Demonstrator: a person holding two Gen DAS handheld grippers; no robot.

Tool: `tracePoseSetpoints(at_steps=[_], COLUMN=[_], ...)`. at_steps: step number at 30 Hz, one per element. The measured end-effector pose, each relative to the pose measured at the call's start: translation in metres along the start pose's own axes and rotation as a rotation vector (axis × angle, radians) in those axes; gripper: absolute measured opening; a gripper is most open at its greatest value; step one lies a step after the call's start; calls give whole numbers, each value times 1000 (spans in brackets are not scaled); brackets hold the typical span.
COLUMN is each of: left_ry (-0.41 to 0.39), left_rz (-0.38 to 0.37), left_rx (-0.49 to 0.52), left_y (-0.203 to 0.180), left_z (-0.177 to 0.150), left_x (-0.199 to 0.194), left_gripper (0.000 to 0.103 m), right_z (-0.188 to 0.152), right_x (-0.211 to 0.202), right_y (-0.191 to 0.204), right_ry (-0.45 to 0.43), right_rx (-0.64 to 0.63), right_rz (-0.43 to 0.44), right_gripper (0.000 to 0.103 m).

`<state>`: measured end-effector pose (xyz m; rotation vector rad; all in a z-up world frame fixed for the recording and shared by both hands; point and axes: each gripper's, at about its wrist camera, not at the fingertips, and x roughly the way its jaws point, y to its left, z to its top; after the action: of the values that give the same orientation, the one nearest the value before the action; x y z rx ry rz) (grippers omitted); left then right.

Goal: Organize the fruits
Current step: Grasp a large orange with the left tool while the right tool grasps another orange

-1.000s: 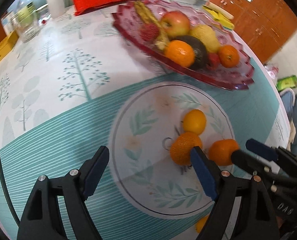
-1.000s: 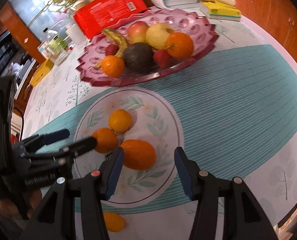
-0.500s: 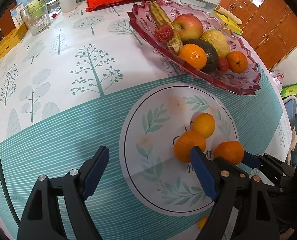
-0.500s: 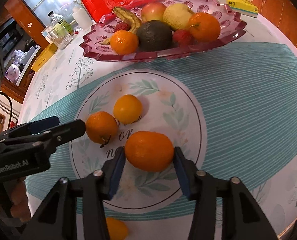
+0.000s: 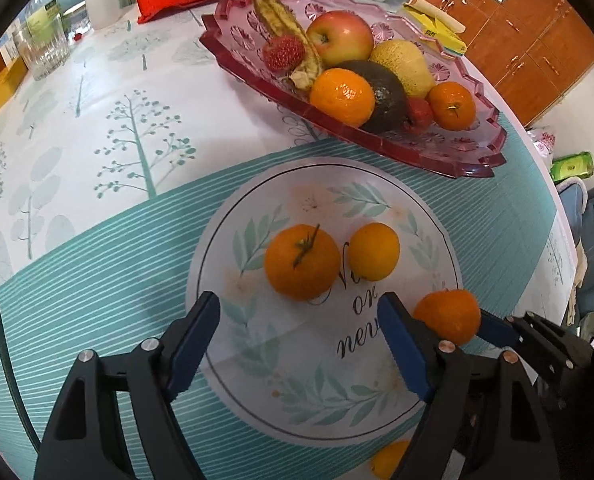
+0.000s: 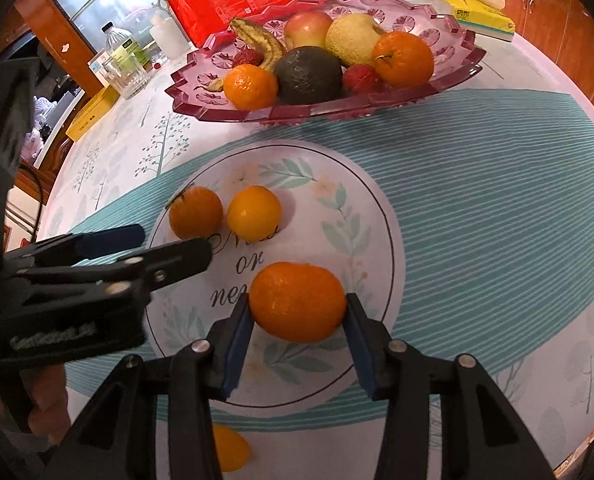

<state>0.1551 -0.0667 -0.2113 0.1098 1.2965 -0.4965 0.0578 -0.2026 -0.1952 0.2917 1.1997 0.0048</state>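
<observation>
Right claw [image 6: 297,320]: pinching orange [image 6: 297,307], long axis crosswise between pads, near side of printed circle. Left claw [image 5: 297,336]: spread, empty; stemmed orange [image 5: 301,262] just beyond, centred. Pink tray [image 6: 463,68]: far side of desk, straight ahead of right claw.

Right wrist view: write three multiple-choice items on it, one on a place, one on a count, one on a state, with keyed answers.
1. Where is the avocado?
A. in the pink tray
B. on the round printed mat
C. in the left gripper

2. How many oranges lie loose on the round printed mat?
A. none
B. two
C. five

3. What is the right gripper doing?
A. hanging open
B. clamping an orange
C. gripping a banana

Answers: 1 A, it sits among the tray's fruit; 2 B, two lie side by side; 3 B, both pads press the orange's sides.
</observation>
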Motion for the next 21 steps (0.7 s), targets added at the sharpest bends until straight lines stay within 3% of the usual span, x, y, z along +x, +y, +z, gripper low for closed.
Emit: tracePoseSetpoints(at_steps=[5,8,16,21], left_ry=[-7,-4,-18,-18], left_rz=[4,13,-5,13], left_rx=[-17,-12,4,9], left_y=[4,2,-4,-9], left_z=[4,5,10,10], left_x=[7,12,18,16], left_gripper=[74,67,38,37], right_z=[-1,-1,-1,-2], right_x=[-3,-4,-4,-6], right_y=[-1,-2,-3,-2], right_ry=[-8,-11,-12,-18], right_rx=[1,-1,-3,-11], right_rz=[-2,-1,-2,-1], right_gripper=[45,45,45,45])
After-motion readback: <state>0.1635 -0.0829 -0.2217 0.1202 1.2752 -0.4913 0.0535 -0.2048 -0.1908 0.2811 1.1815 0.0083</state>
